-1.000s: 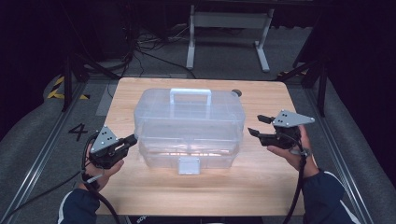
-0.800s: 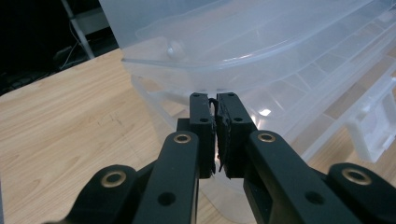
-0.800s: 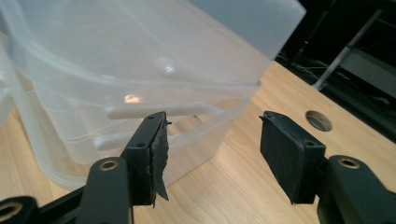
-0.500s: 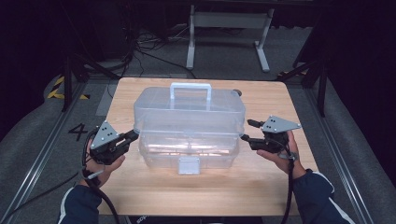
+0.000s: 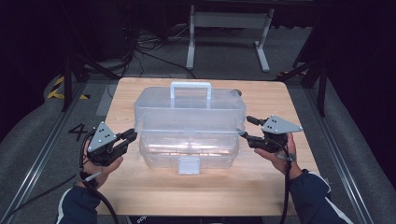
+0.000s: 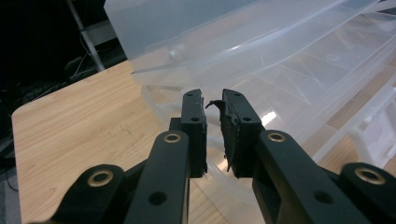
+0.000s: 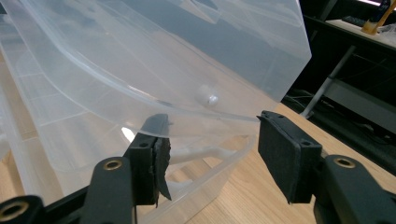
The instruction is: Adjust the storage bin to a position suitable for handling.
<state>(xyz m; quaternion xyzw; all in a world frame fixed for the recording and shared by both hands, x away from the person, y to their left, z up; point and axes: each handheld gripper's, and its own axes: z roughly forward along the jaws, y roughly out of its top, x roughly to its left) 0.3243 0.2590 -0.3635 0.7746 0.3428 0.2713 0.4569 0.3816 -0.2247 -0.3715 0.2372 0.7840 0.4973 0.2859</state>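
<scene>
So there's a clear plastic storage box with a white carry handle (image 5: 189, 127) sitting in the middle of the light wooden bench (image 5: 205, 191), front latch facing the person's side. Its lid is tipped up a bit at the ends, so there's a gap between the lid rim and the lower tray.

The left tongs (image 5: 129, 137) are right at the box's left end, near the lower front corner. In the left gripper view (image 6: 212, 105) the jaws are nearly pressed together with just a thin slit between them, nothing pinched, tips just short of the tray's rim.

The right tongs (image 5: 247, 128) are at the box's right end. In the right gripper view (image 7: 210, 140) the jaws are spread wide, and the lid's curved edge runs across between them, resting about on top of the left-hand pad; the other pad stands clear of the plastic.

Room-wise: a broad strip of bare bench in front of the box, narrower margins left and right where the hands are, and a thin strip behind the handle.
</scene>
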